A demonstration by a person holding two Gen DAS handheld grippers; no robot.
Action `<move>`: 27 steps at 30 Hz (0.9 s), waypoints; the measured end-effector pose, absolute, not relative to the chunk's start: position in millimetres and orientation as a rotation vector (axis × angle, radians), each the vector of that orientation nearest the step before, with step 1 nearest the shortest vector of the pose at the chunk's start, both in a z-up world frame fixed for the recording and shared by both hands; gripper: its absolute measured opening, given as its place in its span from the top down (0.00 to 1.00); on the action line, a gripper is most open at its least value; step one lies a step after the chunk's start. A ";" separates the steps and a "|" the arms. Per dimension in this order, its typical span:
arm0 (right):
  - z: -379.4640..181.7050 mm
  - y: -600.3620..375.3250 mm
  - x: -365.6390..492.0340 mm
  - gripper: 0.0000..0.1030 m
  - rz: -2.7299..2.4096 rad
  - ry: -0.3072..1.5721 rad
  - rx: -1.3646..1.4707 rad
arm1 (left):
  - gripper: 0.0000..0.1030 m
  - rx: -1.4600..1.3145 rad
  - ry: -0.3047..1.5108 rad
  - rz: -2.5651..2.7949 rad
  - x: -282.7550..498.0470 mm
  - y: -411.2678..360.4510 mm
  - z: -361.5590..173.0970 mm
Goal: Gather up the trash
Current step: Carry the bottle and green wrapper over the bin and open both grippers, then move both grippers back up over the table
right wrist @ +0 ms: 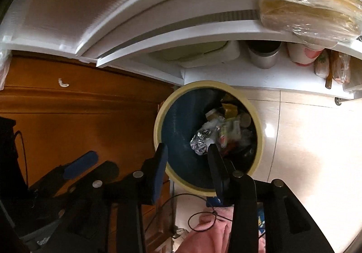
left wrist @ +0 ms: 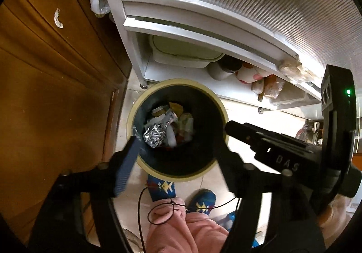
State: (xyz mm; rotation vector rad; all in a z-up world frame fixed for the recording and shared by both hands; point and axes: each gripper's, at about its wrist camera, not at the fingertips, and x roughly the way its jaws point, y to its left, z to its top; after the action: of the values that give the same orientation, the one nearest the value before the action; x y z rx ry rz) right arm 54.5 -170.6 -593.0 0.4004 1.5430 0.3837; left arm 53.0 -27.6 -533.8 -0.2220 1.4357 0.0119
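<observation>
We hold both grippers — left gripper (left wrist: 174,153), right gripper (right wrist: 187,162), fingers wide, empty — above the trash bin (left wrist: 135,105); crumpled foil (left wrist: 153,136) lies inside, at twelve o'clock.

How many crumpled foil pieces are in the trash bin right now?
1. A single crumpled foil ball lies on top of the pile inside the trash bin, toward its left side, next to white wrappers. More foil could be buried under the other trash.

A home kitchen: white storage rack (left wrist: 203,33), wooden cabinet (left wrist: 56,94), tiled floor (right wrist: 305,139).
</observation>
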 end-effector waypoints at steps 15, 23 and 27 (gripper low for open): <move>-523.7 -178.6 55.9 0.62 0.373 1.476 0.326 | 0.26 -0.267 1.377 0.065 55.8 -25.0 -472.5; -454.9 -196.7 50.1 0.58 0.369 1.428 0.322 | 0.25 -0.275 1.359 0.039 53.3 -36.0 -414.9; -413.7 -207.0 43.1 0.56 0.362 1.407 0.333 | 0.25 -0.280 1.345 0.017 47.8 -42.2 -376.8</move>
State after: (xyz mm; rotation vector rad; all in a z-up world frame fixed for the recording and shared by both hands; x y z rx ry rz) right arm 43.1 -207.0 -413.7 0.3332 1.4068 0.3617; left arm 47.8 -42.2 -376.8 -0.2804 1.3452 0.0166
